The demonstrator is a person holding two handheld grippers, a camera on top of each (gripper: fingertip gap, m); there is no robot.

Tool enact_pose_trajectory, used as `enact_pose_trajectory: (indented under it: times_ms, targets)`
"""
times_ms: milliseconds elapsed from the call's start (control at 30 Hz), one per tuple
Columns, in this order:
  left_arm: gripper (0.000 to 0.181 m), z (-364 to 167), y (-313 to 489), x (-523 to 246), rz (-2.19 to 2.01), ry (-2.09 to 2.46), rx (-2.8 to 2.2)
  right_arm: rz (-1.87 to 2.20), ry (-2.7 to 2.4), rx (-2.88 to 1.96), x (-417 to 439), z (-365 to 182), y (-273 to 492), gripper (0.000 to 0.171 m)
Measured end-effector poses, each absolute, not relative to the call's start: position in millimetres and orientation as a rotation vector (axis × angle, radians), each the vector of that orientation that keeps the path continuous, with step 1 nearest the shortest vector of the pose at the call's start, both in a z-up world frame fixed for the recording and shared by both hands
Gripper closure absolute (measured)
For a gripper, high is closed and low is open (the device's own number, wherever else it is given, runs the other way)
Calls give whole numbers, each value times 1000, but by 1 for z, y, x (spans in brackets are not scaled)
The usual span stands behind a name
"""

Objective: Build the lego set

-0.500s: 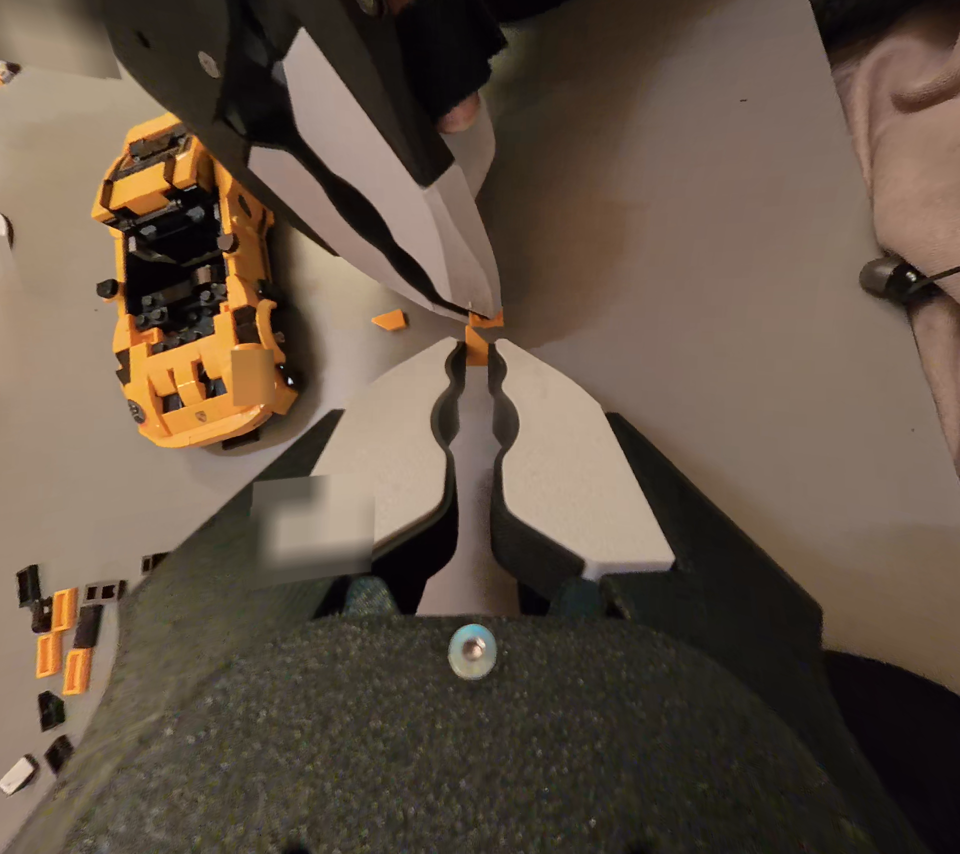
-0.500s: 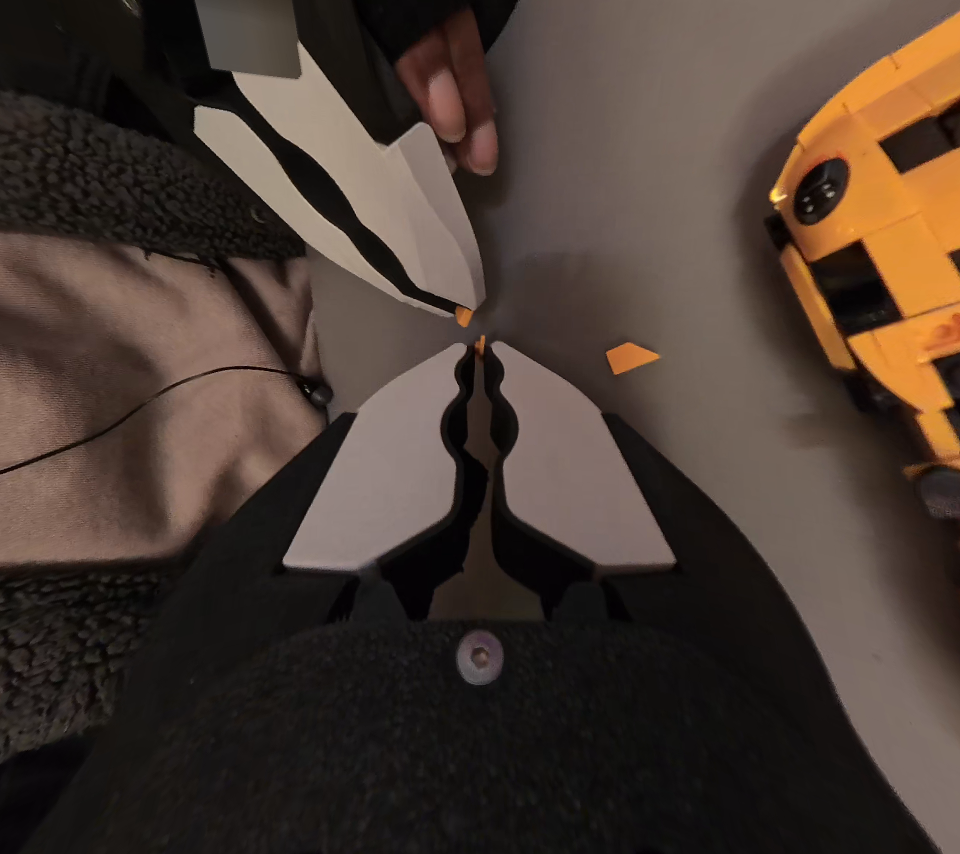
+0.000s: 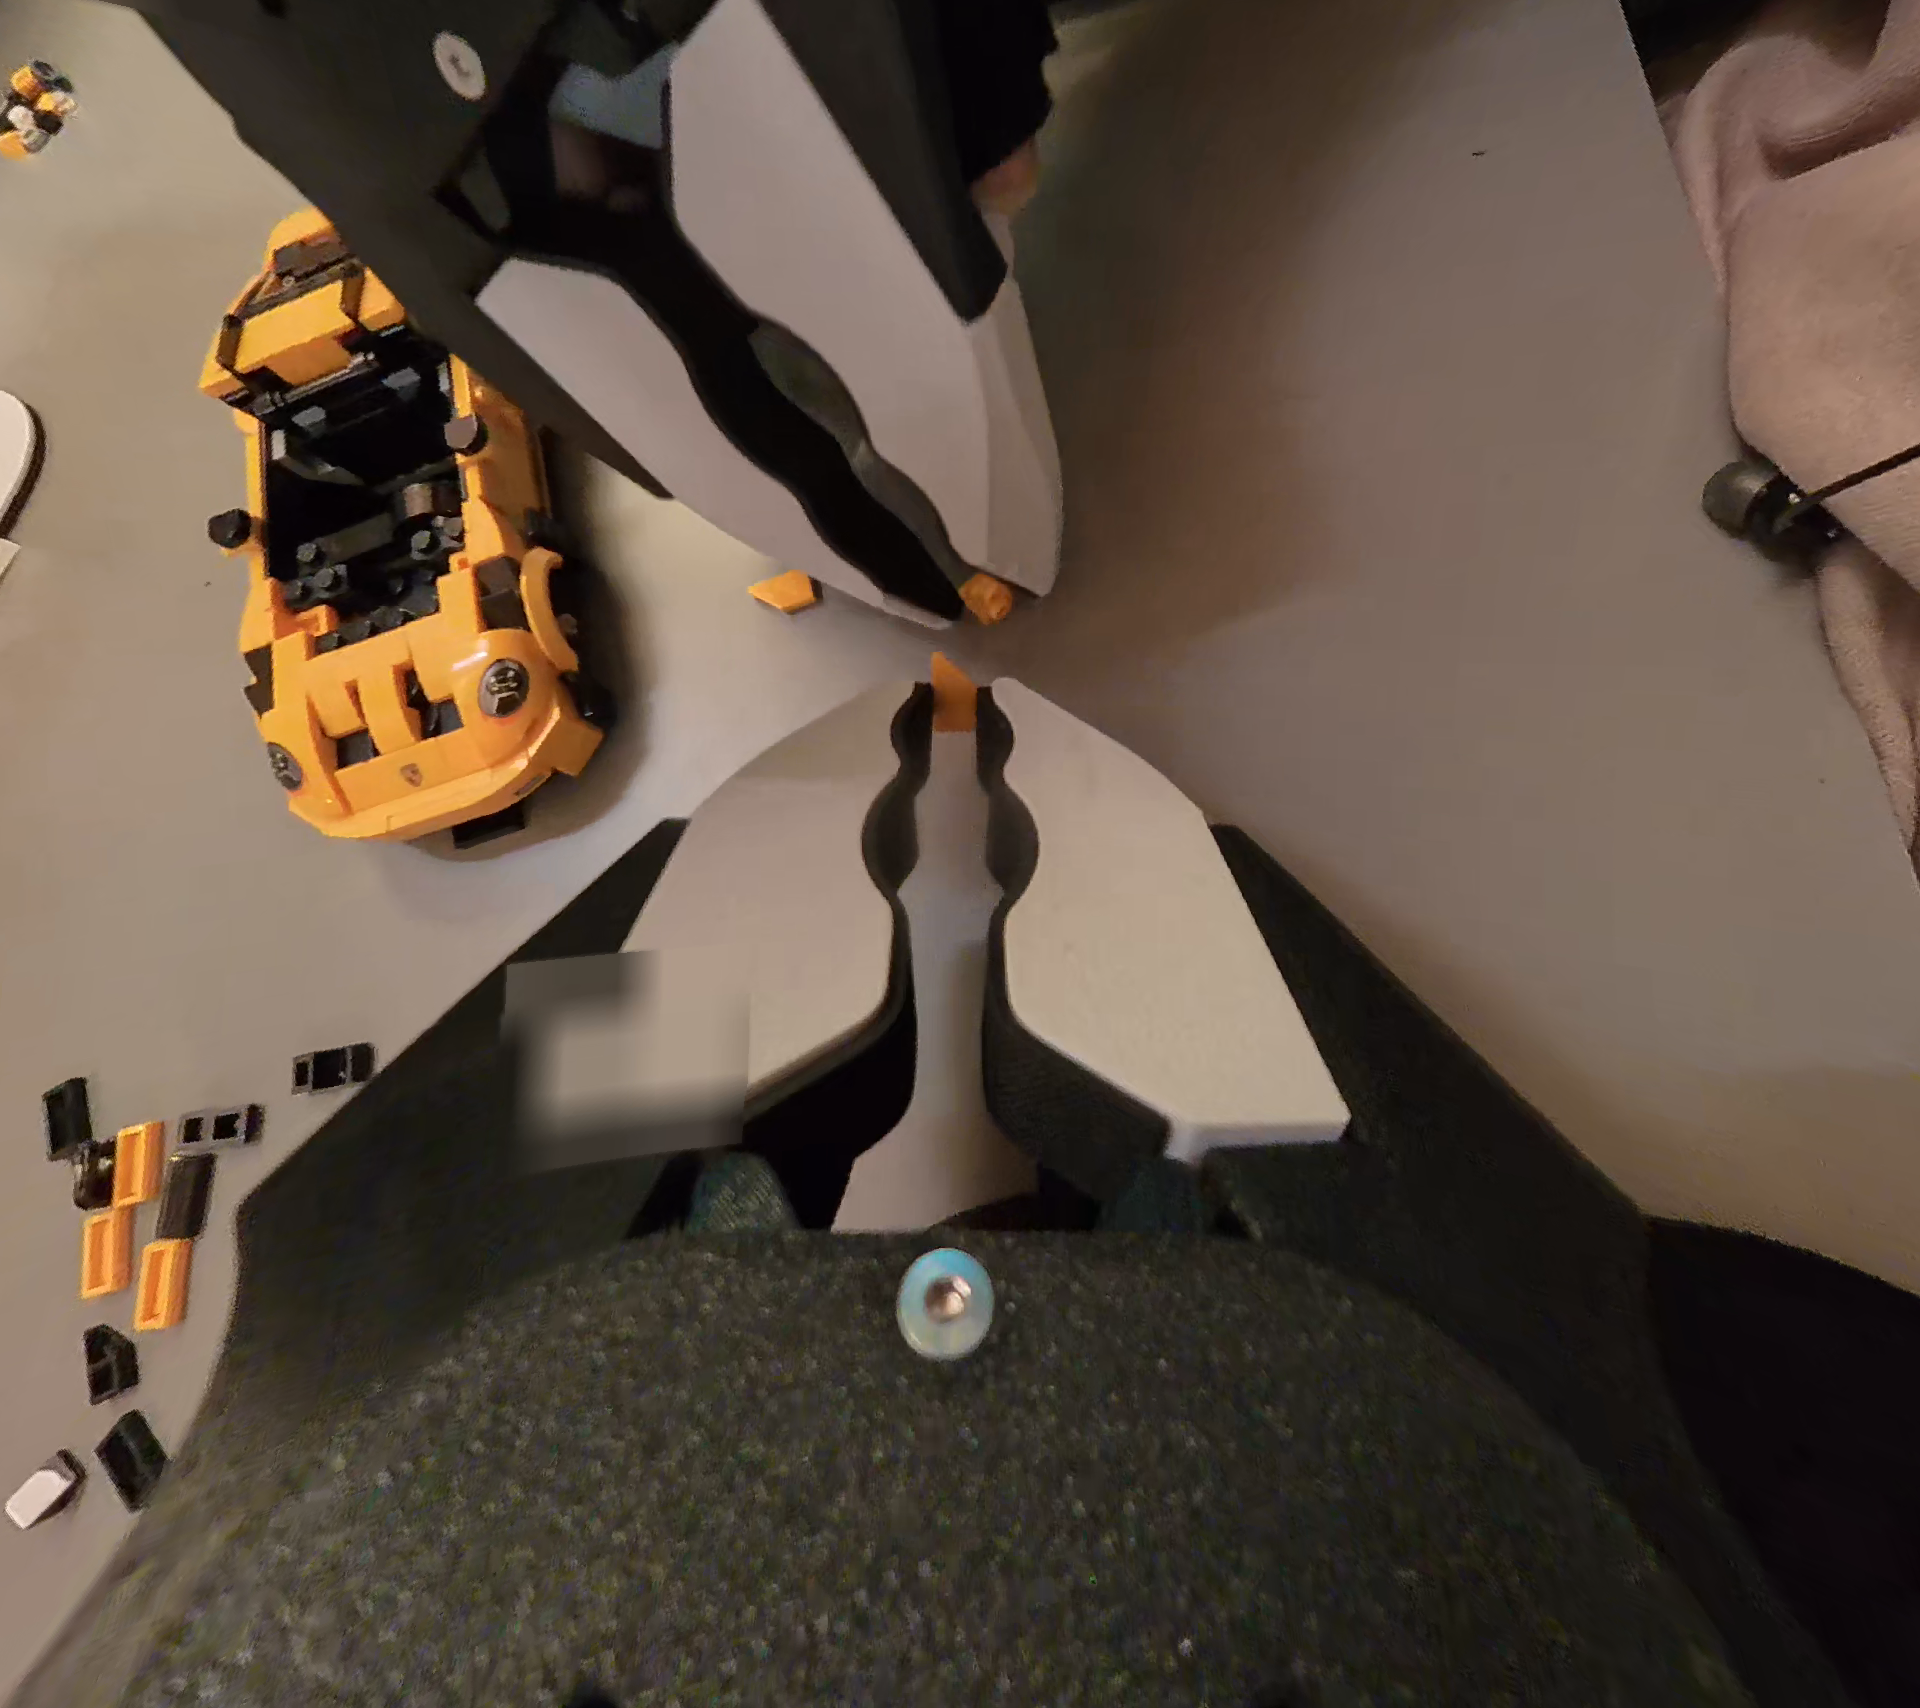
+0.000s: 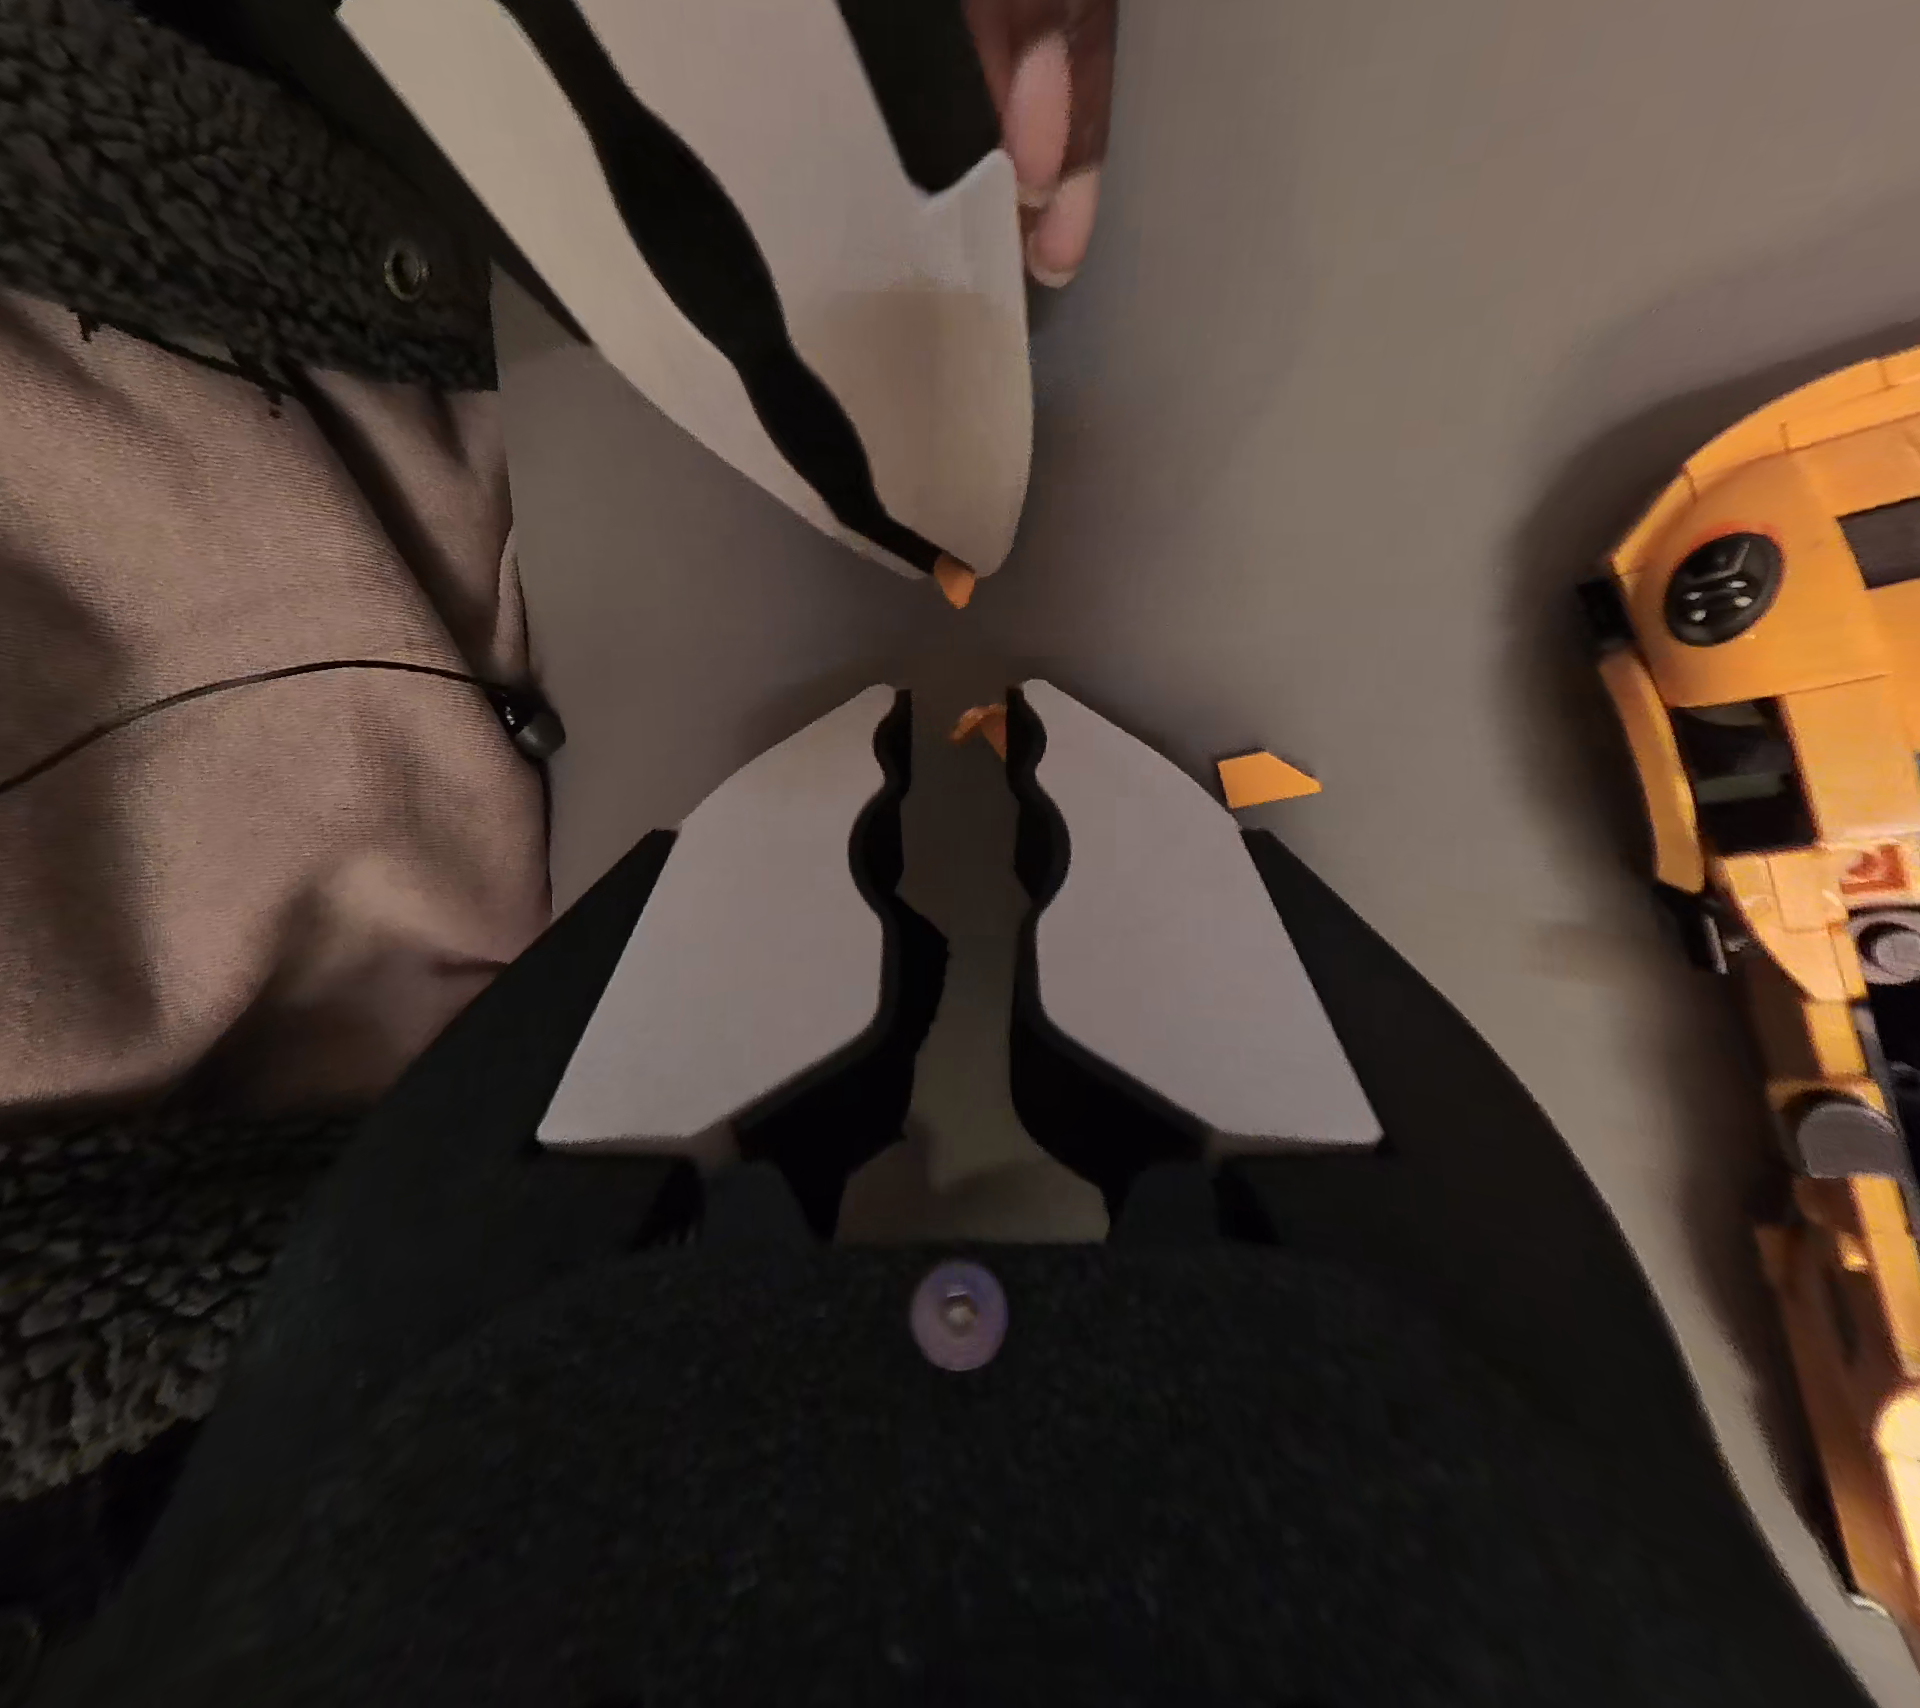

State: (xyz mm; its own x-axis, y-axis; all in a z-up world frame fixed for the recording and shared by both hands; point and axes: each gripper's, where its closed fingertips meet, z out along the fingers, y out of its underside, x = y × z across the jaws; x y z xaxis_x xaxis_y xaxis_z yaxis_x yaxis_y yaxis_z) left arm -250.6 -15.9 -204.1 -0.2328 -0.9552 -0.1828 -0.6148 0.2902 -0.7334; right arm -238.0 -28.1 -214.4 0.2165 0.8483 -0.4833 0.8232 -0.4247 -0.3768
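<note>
Facing tip to tip over bare grey table, the left gripper pinches an orange wedge piece; the right gripper pinches a small studded orange piece. The glossy orange car sits well left.

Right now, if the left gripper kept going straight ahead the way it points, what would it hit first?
Most likely the right gripper, whose tips pinch a small orange piece just beyond the orange piece the left gripper holds; depth is uncertain.
</note>
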Motion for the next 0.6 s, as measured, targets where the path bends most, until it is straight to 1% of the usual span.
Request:
enact_pose_trajectory:
  times_ms: [100,233,433,600]
  targets:
    - [174,-202,-17,-250,-714,1934,-1387,977,-1686,-2327,-233,-207,-26,151]
    - [174,-198,-19,-249,-733,1928,-1347,750,-1838,-2133,-218,-208,-18,150]
    - [174,-185,-28,-246,-781,1909,-1195,594,-2078,-1804,-228,-212,-25,149]
    - [174,-175,-31,-246,-802,1877,-1115,555,-2218,-1747,-224,-225,-25,150]
